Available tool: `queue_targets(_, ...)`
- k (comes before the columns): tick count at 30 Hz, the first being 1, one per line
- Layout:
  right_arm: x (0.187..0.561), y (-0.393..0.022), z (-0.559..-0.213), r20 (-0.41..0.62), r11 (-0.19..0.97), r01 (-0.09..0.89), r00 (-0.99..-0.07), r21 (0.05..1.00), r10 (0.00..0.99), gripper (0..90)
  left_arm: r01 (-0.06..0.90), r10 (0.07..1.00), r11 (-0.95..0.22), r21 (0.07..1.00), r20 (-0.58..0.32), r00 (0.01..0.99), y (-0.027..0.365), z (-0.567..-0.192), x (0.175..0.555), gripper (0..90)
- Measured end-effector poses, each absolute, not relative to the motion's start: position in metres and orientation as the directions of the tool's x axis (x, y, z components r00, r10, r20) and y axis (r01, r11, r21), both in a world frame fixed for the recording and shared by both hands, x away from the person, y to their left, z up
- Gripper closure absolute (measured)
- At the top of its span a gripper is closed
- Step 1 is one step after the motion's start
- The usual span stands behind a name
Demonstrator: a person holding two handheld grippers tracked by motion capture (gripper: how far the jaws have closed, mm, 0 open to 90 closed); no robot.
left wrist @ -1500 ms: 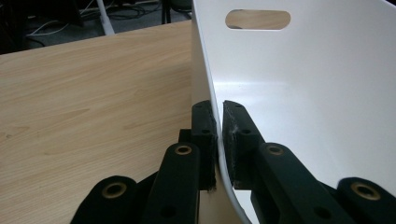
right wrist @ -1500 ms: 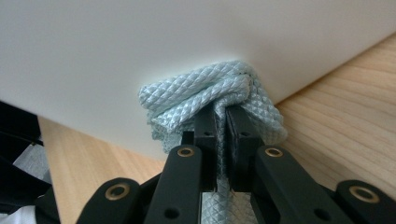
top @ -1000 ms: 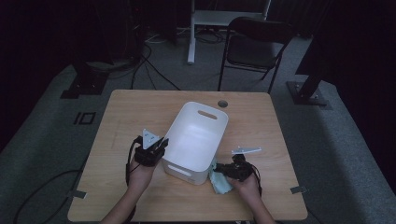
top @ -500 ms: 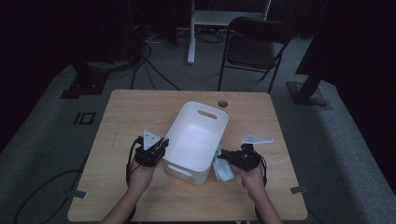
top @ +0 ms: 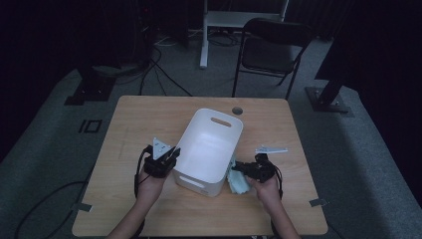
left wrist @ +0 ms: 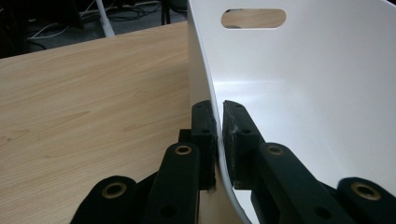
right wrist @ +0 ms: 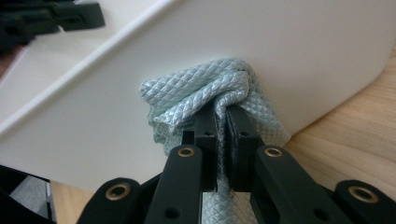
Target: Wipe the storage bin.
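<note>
- The right gripper (top: 249, 170) has been carried up from the table's near edge to the right-hand outer wall of the white bin (top: 211, 149).
- The light blue cloth (top: 238, 180), pinched in its jaws, has been brought along and is now pressed against that wall.
- The person's right forearm is stretched further forward.

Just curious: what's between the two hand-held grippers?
The white bin, seen from the high view: left hand-held gripper clamps its wall, right hand-held gripper presses a cloth against it.
</note>
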State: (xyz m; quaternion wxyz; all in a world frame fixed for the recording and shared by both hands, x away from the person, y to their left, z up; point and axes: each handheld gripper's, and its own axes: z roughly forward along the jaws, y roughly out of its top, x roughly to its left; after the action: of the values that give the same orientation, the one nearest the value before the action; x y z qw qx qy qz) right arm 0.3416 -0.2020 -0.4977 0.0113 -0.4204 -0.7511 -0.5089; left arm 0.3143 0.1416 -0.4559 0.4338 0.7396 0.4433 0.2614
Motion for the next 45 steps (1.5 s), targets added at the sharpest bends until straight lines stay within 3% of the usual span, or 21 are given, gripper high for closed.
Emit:
queue_targets(23, 0.354, -0.202, -0.532, 0.482, 0.147, 0.722, -0.584, 0.676, 0.653, 84.7, 0.431, 0.892, -0.229, 0.873, 0.01, 0.453, 0.14, -0.456, 0.313, 84.2)
queue_targets(28, 0.351, -0.2, -0.522, 0.445, 0.163, 0.696, -0.603, 0.7, 0.662, 84.7, 0.432, 0.893, -0.228, 0.873, 0.01, 0.45, 0.14, -0.456, 0.313, 84.2)
queue_targets(37, 0.344, -0.208, -0.48, 0.43, 0.078, 0.588, -0.669, 0.805, 0.606, 84.7, 0.43, 0.891, -0.227, 0.874, 0.008, 0.454, 0.141, -0.456, 0.313, 84.2)
queue_targets(45, 0.351, -0.205, -0.476, 0.423, 0.086, 0.584, -0.674, 0.807, 0.606, 84.9, 0.432, 0.887, -0.228, 0.873, 0.003, 0.463, 0.141, -0.456, 0.314, 83.6)
